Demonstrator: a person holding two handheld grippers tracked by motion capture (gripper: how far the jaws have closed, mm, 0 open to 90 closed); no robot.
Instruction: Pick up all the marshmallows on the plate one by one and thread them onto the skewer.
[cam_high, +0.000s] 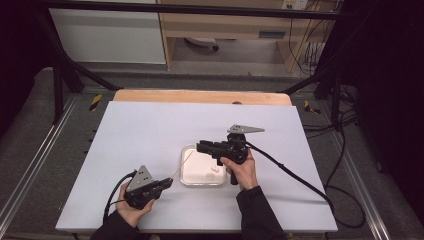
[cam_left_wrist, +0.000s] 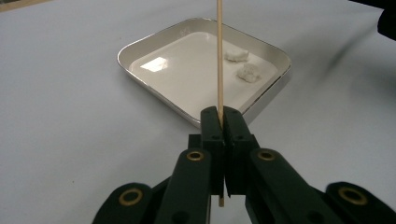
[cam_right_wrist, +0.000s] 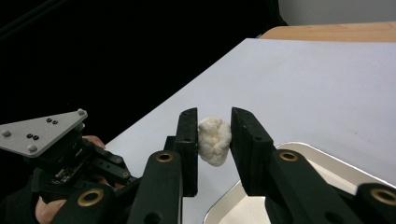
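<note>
A lumpy white marshmallow-like piece (cam_right_wrist: 214, 140) sits pinched between my right gripper's (cam_right_wrist: 214, 140) black jaws, held above the near rim of the shallow white square tray (cam_left_wrist: 140, 44). My left gripper (cam_left_wrist: 220, 122) is clamped tight on a thin wooden skewer (cam_left_wrist: 218, 56), which slants out over the tray. Two more white lumps (cam_left_wrist: 243, 64) lie in the tray, on the white table (cam_high: 140, 135).
</note>
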